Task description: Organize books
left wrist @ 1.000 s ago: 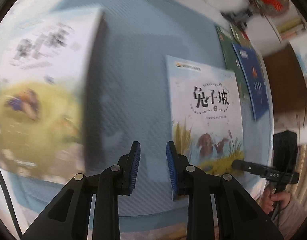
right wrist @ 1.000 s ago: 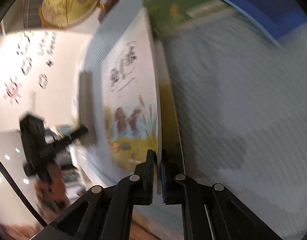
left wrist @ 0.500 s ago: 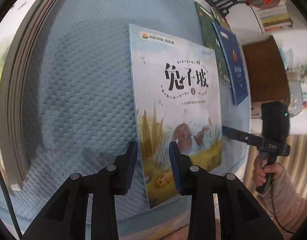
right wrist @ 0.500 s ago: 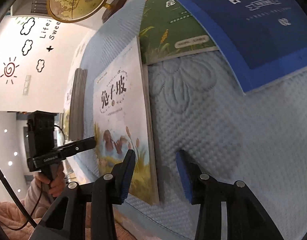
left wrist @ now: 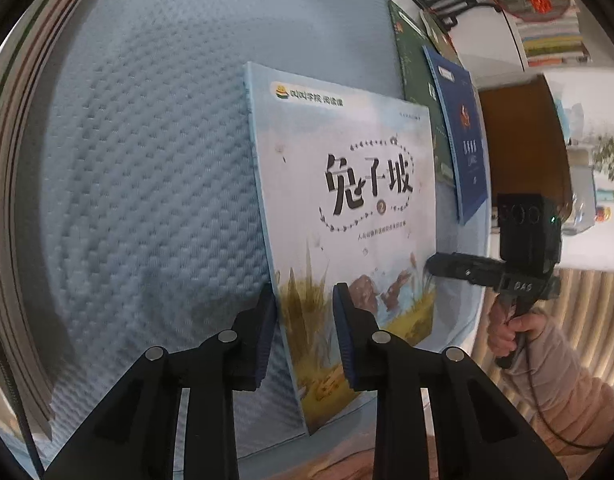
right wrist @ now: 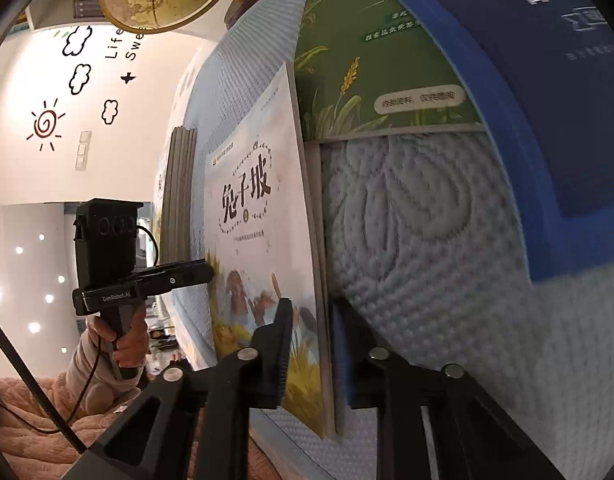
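In the left wrist view, our left gripper was closing astride the rabbit book's spine edge at six o'clock, on the blue mattress; in the right wrist view, our right gripper was closing on its opposite edge; we judged both should bite deeper before lifting.
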The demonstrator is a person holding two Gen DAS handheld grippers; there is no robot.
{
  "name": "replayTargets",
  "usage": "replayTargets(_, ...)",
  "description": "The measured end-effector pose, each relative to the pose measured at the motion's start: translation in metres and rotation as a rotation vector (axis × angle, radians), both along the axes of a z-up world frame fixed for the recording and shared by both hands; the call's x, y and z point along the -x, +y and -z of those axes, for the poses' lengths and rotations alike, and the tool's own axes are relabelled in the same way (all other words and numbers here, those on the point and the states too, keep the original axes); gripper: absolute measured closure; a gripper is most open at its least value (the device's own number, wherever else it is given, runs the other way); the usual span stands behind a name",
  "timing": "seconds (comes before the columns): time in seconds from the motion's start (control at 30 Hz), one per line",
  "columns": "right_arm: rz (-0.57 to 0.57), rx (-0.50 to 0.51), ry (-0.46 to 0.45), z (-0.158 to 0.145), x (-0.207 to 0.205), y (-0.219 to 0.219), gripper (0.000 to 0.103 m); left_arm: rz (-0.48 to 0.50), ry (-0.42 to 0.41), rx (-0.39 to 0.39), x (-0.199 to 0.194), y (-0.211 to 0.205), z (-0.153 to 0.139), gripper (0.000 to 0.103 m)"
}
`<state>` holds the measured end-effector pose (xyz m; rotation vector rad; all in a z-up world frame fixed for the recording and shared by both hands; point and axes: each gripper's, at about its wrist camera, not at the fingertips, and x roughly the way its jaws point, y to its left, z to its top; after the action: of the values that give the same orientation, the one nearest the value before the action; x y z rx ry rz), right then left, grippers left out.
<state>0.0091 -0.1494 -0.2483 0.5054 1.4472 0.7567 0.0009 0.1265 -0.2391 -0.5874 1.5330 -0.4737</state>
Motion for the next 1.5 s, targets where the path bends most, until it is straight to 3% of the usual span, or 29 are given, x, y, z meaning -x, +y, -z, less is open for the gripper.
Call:
replayTargets(0.13,-0.019,-0.020,0.013,0.002,-0.007,0.002,0.088,-0.038,0.019,0.046,-0.007,0.007,0.006,0.084)
replayTargets(0.43,-0.040,-0.056,0.033,0.004,-0.015,-0.004,0.089,-0.049,0.012,0.040,-0.012,0.009,0.007,0.085)
replayTargets(0.77,0.020,-0.097,0.018,0.003,-0.007,-0.007,0.089,-0.043,0.003,0.014,-0.009,0.011,0.004,0.085)
replayTargets(0.93,0.041,-0.059,-0.005,-0.004,-0.003,-0.005,0.088,-0.050,-0.013,-0.032,-0.005,0.003,0.000,0.085)
replayTargets(1.1,0.043,-0.062,-0.060,-0.027,0.011,0.008,0.088,-0.010,-0.057,-0.176,-0.005,-0.016,-0.022,0.087)
replayTargets(1.27,0.026,-0.059,-0.108,-0.045,0.022,0.021,0.088,0.009,-0.097,-0.236,-0.003,-0.016,-0.041,0.087)
replayTargets(1.5,0.030,-0.055,-0.129,-0.049,0.029,0.027,0.088,-0.017,-0.104,-0.199,-0.004,-0.003,-0.048,0.087)
